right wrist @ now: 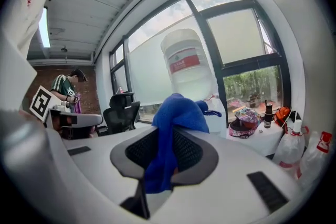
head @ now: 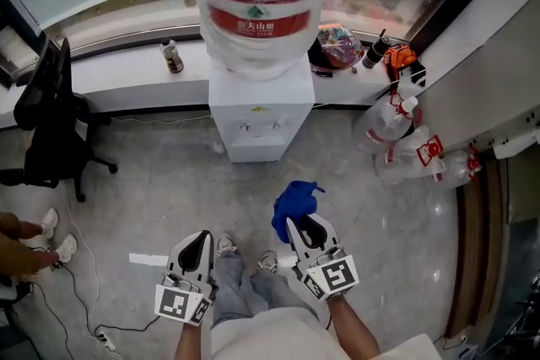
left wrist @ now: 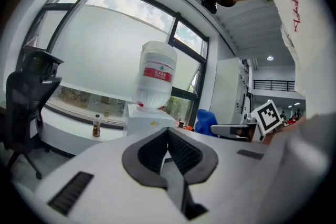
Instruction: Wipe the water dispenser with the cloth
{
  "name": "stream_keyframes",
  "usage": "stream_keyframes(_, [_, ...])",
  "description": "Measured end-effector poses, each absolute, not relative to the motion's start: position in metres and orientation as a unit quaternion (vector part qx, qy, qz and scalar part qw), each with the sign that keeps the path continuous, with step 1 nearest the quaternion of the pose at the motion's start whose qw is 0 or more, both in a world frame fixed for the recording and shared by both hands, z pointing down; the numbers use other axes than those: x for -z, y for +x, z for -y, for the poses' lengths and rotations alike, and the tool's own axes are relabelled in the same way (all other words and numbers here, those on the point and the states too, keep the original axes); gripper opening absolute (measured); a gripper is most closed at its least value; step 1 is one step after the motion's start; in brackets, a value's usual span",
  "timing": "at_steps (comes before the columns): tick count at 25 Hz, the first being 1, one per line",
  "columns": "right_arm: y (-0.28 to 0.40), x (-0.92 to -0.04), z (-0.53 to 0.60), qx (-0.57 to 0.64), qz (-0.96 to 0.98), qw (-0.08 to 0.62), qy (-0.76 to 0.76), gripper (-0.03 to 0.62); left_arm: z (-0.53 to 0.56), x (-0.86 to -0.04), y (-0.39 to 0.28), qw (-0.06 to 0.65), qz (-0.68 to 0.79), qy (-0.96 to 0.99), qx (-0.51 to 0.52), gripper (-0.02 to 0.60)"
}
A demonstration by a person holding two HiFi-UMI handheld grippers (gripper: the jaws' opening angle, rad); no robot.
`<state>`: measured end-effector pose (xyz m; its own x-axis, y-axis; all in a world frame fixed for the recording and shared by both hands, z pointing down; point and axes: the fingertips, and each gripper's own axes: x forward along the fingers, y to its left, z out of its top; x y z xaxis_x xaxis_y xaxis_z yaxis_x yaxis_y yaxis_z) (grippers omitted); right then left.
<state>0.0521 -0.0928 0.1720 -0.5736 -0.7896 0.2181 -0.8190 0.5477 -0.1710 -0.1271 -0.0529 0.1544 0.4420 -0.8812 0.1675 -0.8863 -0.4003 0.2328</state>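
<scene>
The white water dispenser [head: 253, 118] stands against the window sill ahead of me, with a large clear bottle [head: 261, 4] on top. My right gripper [head: 305, 236] is shut on a blue cloth [head: 294, 202], held low and about a step short of the dispenser. In the right gripper view the cloth [right wrist: 178, 118] bunches up over the jaws and hides most of the dispenser, while the bottle [right wrist: 186, 68] shows above it. My left gripper [head: 196, 253] is shut and holds nothing. Beyond its closed jaws, the left gripper view shows the dispenser [left wrist: 149, 120] and the cloth [left wrist: 206, 119].
A black office chair [head: 46, 122] stands at the left. A small brown bottle [head: 172, 56] and a colourful helmet [head: 337, 45] sit on the sill. Several plastic bottles [head: 405, 143] crowd the floor right of the dispenser. Another person's feet [head: 25, 244] and cables lie at far left.
</scene>
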Motion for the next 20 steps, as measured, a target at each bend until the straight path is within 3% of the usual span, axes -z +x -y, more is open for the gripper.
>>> stream_keyframes(6, [0.041, -0.224, 0.120, -0.114, 0.872, 0.049, 0.474, 0.089, 0.077, -0.186, -0.145, 0.071, 0.538, 0.840, -0.002, 0.011])
stream_keyframes(20, [0.003, -0.468, 0.203, -0.058, 0.879, 0.063, 0.468, 0.089, 0.168, -0.423, -0.243, 0.034, 0.583, 0.812, -0.003, 0.011])
